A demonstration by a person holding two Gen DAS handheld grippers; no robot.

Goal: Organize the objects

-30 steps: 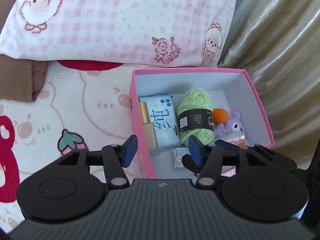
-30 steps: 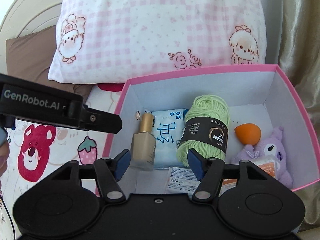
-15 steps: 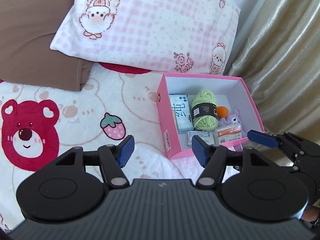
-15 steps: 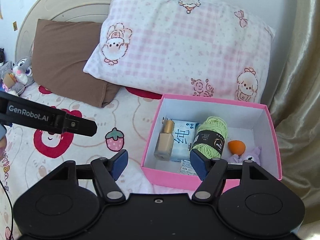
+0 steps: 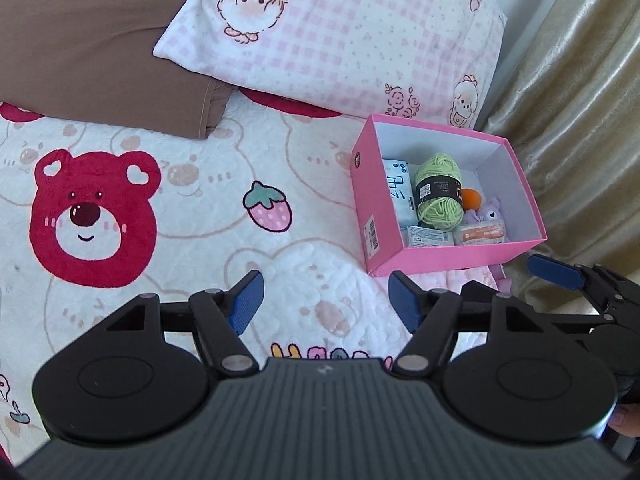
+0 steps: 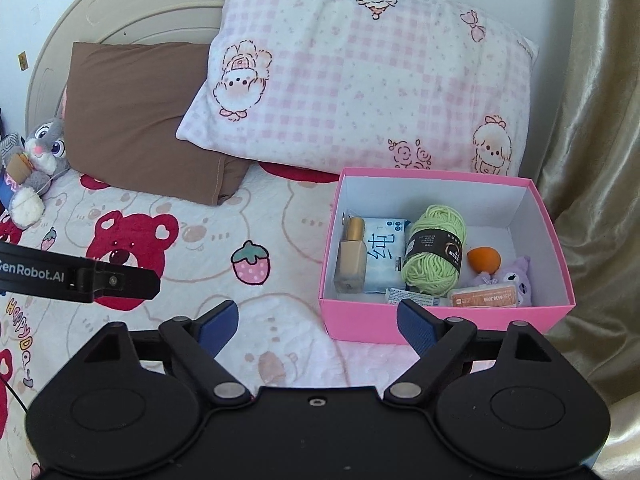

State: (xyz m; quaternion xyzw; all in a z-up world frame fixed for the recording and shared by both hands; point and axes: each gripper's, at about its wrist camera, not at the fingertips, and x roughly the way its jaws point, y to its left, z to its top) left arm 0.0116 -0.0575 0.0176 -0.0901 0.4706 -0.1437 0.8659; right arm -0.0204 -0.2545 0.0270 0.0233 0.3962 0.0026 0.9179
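Near the bed's head-end right corner sits the pink box (image 6: 446, 322), its long axis along the pillow edge; the yarn skein (image 6: 434, 258) inside lies crosswise. Left gripper (image 5: 326, 300) and right gripper (image 6: 318, 320) have just opened, empty. Foundation bottle (image 6: 352, 262) hidden from left view (box wall).

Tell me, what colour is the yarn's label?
Black, on light green yarn; clearest in the right wrist view.

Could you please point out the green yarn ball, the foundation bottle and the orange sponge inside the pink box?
green yarn ball (image 6: 434, 256): right wrist view, on its black paper band.
foundation bottle (image 6: 351, 264): right wrist view, on the beige glass body.
orange sponge (image 6: 483, 259): right wrist view, on its rounded middle.
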